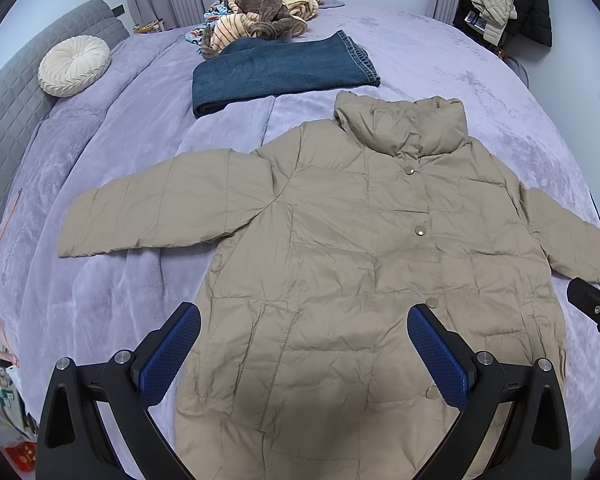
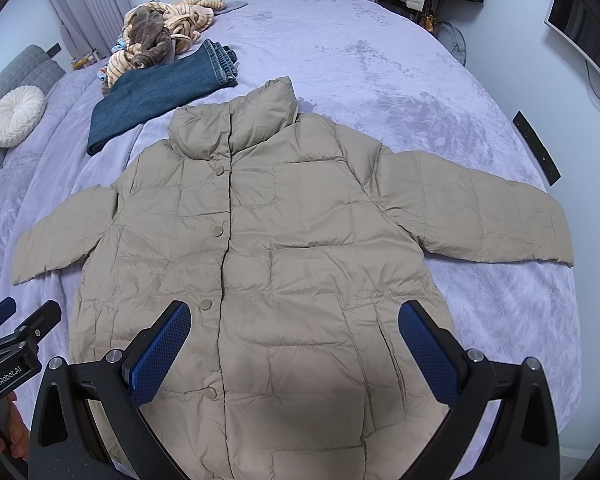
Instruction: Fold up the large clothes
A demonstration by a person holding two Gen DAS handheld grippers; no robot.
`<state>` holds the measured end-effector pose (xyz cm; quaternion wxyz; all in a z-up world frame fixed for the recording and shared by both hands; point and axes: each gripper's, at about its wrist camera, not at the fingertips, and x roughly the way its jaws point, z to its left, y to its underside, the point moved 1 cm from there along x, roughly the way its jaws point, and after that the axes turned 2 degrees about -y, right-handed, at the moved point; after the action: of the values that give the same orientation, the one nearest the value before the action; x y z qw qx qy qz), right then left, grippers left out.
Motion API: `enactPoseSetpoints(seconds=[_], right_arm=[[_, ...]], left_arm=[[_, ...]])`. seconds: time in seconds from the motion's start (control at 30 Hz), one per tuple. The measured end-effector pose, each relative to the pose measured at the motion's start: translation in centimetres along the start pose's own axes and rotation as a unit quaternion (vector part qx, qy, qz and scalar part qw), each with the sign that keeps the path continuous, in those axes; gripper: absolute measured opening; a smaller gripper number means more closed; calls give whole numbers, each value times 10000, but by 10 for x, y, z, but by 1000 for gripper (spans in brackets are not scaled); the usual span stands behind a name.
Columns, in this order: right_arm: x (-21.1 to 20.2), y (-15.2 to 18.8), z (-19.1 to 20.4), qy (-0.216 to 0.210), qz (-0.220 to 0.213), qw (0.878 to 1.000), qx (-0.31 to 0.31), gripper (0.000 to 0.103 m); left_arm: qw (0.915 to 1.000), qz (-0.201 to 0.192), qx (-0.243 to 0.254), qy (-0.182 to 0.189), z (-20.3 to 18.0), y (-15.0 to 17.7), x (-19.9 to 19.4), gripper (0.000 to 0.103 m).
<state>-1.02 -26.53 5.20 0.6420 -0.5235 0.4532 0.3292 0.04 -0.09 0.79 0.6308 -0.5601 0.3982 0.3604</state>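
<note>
On lilac bed (image 1: 380, 40) – beige puffer jacket (image 1: 360, 240) flat, face-up, sleeves spread | left gripper (image 1: 304, 344) and right gripper (image 2: 294, 340) both spread wide, empty | step: pre-fold | next: pinch 9 o'clock sleeve (image 1: 140, 216), fold inward

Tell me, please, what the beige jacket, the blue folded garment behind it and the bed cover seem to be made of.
Beige jacket: likely thin nylon or polyester shell with padded filling; slight sheen, fine creases, stitched quilted panels, metal-looking snaps.
Blue folded garment: probably denim; thick stitched hem, faded blue weave.
Bed cover: seemingly plush fleece or velvet; its nap shows darker brushed patches.
</note>
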Motion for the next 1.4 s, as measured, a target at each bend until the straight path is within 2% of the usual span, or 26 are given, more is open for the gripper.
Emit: enactPoseSetpoints(seconds=[0.93,1.4], right_arm=[[3,-3,0,-52,5,10000,-42,103],[4,-4,-12,-298,28,9994,-195,103]], left_arm=[[10000,38,-20,3,2,7,2,103],[9995,53,-282,-154,-24,12,-17,103]])
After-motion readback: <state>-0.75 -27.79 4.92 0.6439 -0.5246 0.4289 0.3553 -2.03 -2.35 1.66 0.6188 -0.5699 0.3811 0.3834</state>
